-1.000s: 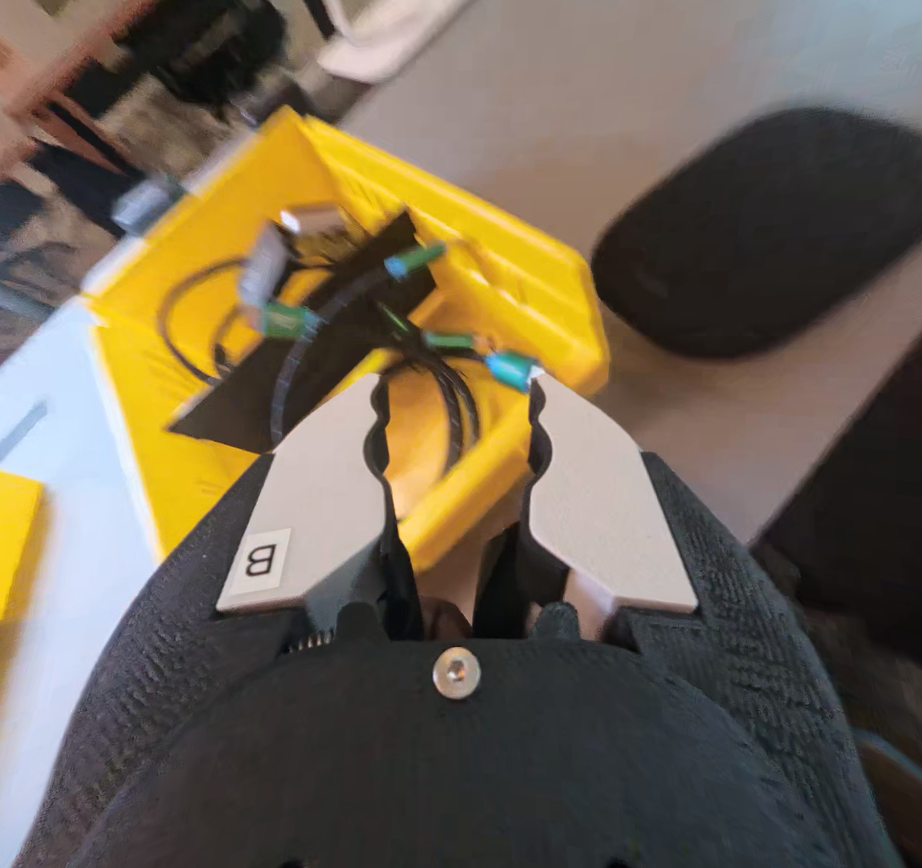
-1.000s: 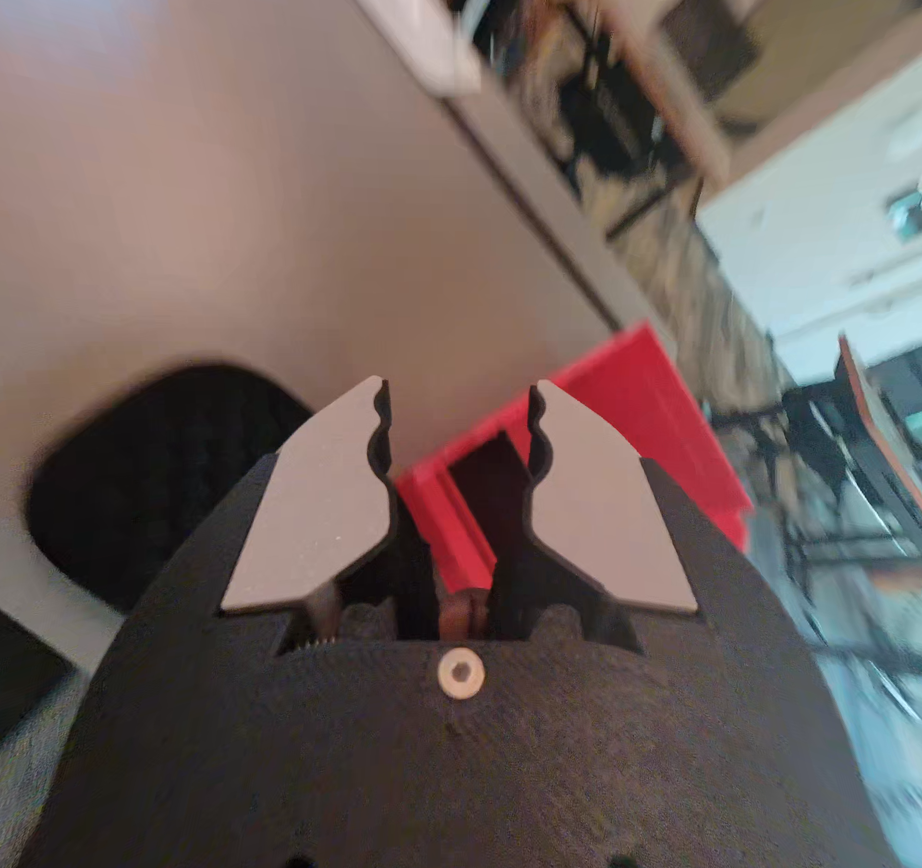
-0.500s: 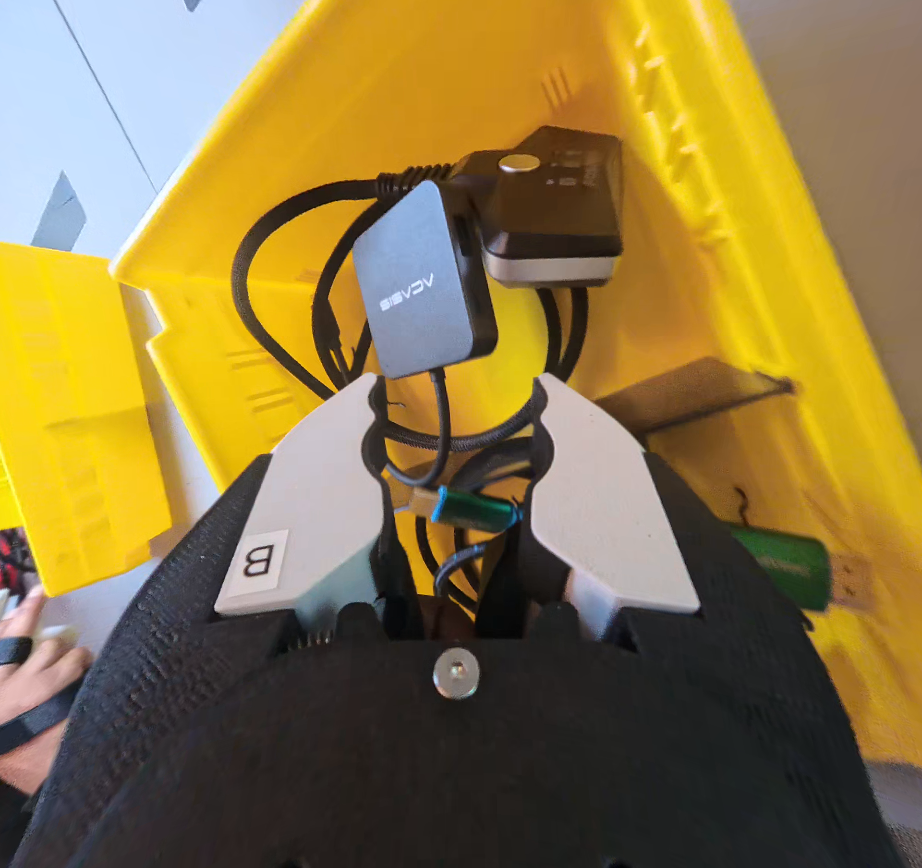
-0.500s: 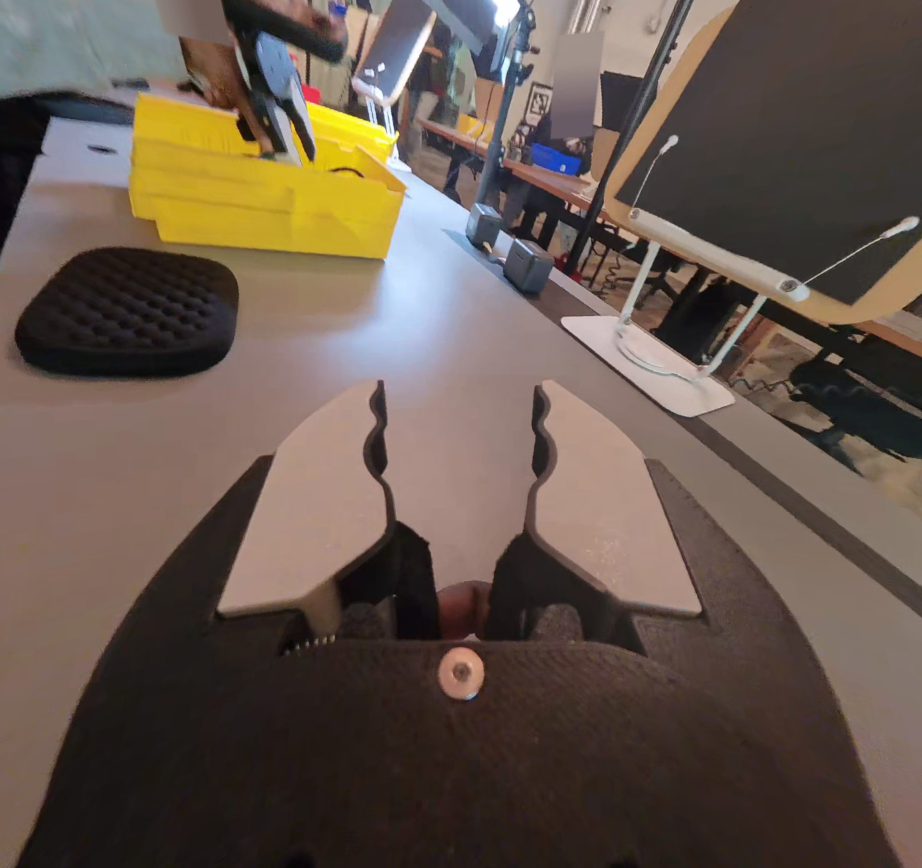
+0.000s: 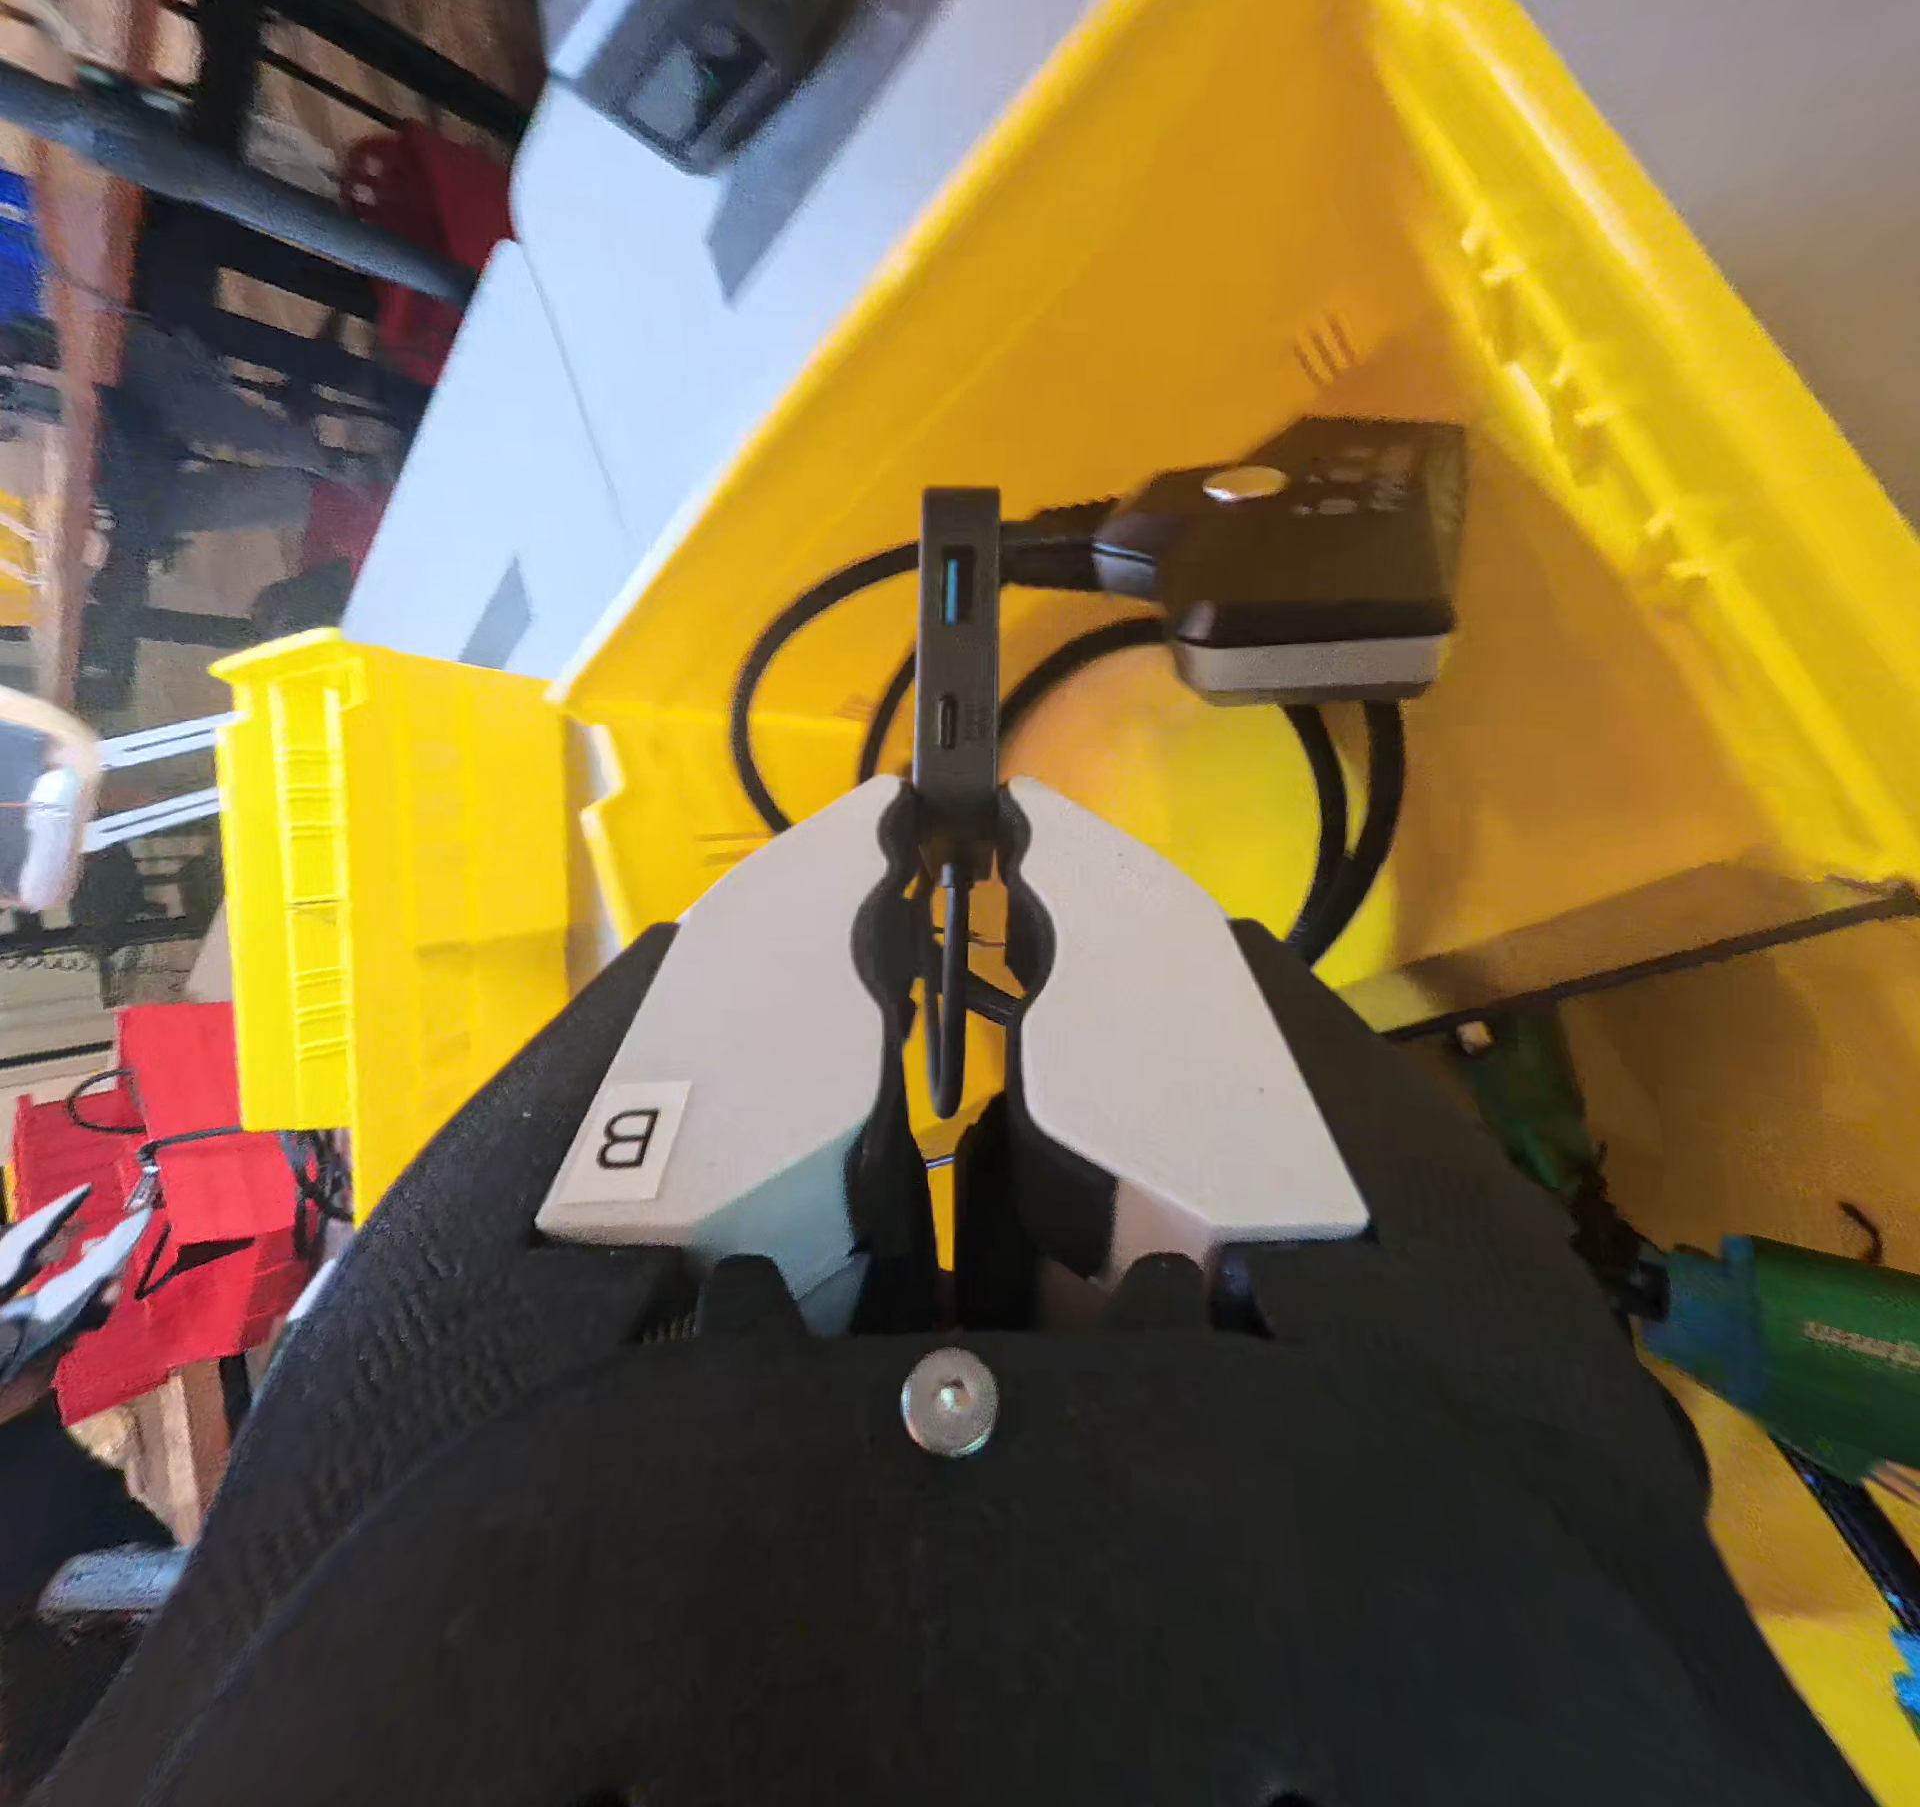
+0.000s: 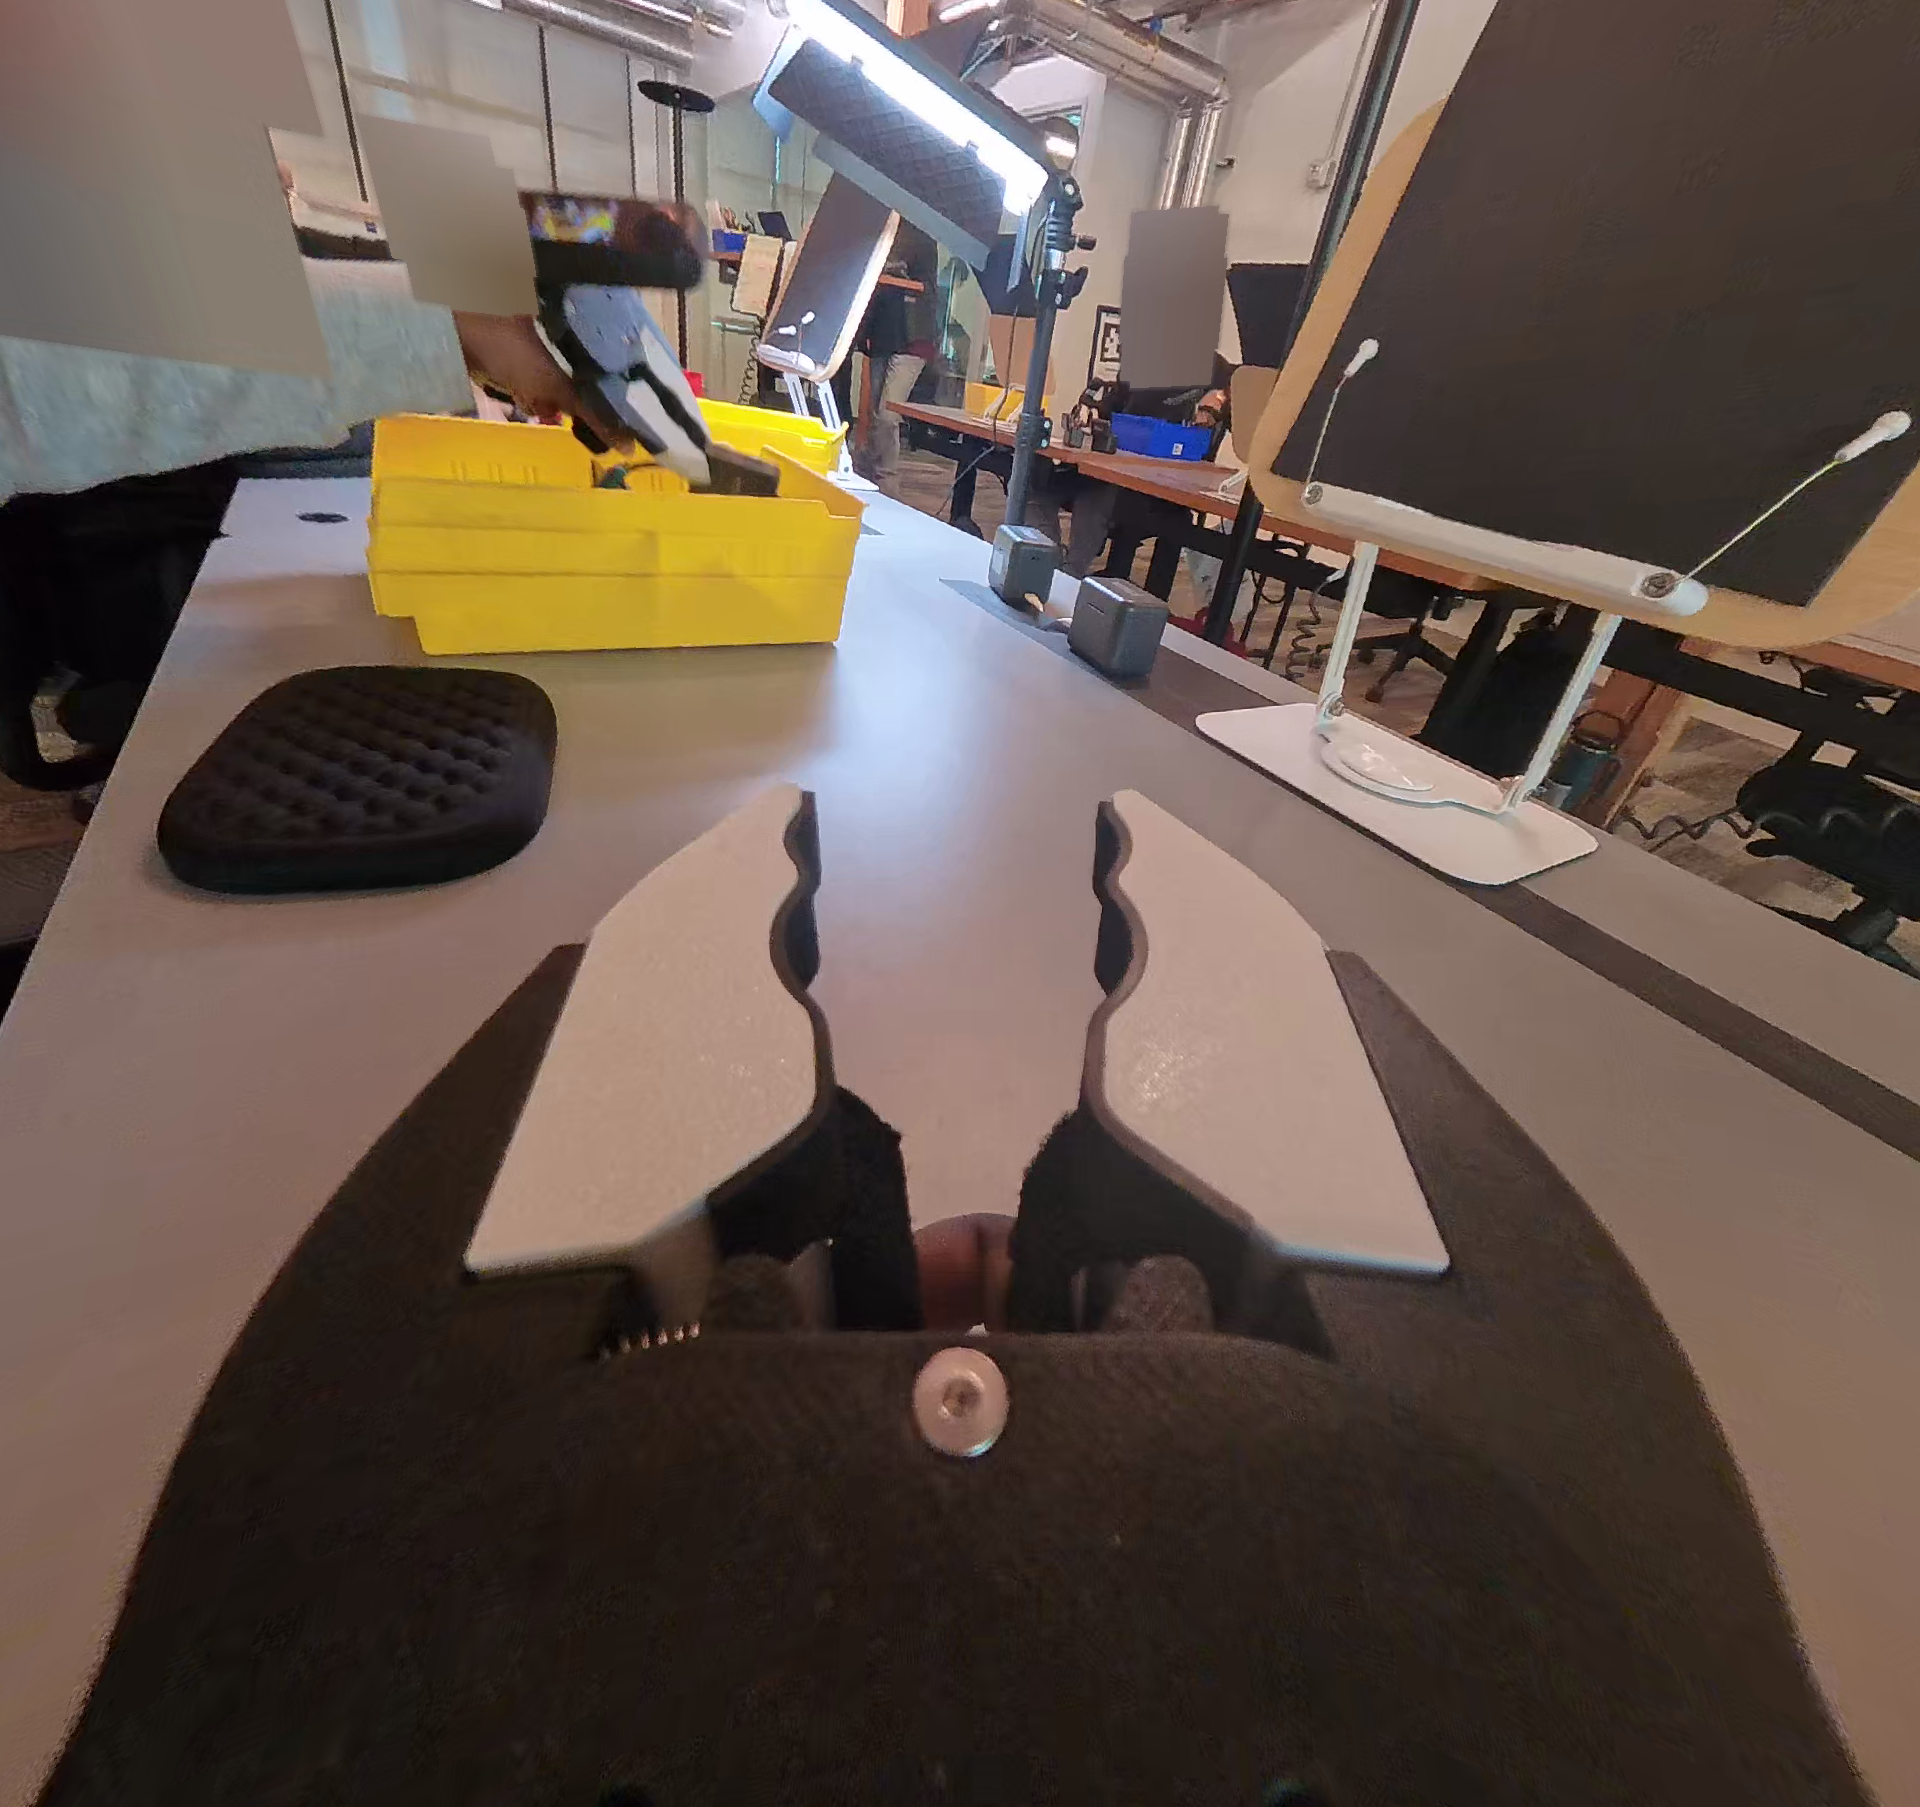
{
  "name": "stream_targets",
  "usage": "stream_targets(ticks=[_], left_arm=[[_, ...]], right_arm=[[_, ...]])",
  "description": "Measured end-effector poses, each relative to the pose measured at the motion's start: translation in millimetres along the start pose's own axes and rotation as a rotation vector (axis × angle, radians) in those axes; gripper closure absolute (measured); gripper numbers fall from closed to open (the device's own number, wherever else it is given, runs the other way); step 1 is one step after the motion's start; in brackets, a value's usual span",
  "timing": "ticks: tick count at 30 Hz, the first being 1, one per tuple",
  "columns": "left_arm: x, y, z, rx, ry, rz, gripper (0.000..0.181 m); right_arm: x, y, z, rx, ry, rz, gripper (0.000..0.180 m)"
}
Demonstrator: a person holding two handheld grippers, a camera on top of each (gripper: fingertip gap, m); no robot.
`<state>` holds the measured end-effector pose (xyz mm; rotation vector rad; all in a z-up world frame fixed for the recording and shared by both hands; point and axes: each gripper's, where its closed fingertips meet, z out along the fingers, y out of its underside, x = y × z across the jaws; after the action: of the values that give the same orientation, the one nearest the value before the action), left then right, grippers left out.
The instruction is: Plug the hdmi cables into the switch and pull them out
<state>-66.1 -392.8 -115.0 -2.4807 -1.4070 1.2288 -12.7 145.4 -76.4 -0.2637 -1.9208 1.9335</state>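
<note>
My left gripper (image 5: 954,807) is shut on the near end of a slim grey hub (image 5: 958,645), held edge-on over the yellow bin (image 5: 1195,230). Its thin black cord hangs down between my fingers. A black switch box (image 5: 1320,562) with a silver button hangs plugged into the hub's right side, braided black cables (image 5: 1340,822) looping under it. A green HDMI plug (image 5: 1818,1352) lies in the bin at lower right. My right gripper (image 6: 954,848) is open and empty, low over the grey table (image 6: 935,770). It sees the left gripper (image 6: 644,407) in the bin (image 6: 613,562).
A black padded rest (image 6: 358,775) lies on the table left of my right gripper. Two grey power cubes (image 6: 1117,619) and a white-based stand (image 6: 1397,801) line the table's right edge. A second yellow bin (image 5: 384,884) and red bins (image 5: 156,1227) sit to the left.
My left gripper closed on the grey hub and turned it edge-on, lifting it with the switch box hanging from it. My right gripper narrowed slightly and stayed low over the table.
</note>
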Motion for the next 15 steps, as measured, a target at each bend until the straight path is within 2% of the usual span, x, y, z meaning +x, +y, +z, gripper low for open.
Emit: stream_targets(ticks=[4, 8, 11, 15], left_arm=[[-39, -17, -33, 0.161, -0.144, -0.084, 0.168], [-70, -41, -88, 0.445, -0.194, -0.254, 0.168], [-74, -64, -146, 0.752, -0.127, -0.397, 0.168], [-53, -87, -238, 1.220, 0.111, -0.559, 0.168]], right_arm=[[-1, 10, 3, -0.040, 0.007, -0.014, 0.130], [-12, 15, 7, -0.057, -0.054, -0.019, 0.126], [-24, 11, 9, -0.030, -0.127, 0.001, 0.125], [-38, 2, 14, -0.004, -0.210, 0.032, 0.123]])
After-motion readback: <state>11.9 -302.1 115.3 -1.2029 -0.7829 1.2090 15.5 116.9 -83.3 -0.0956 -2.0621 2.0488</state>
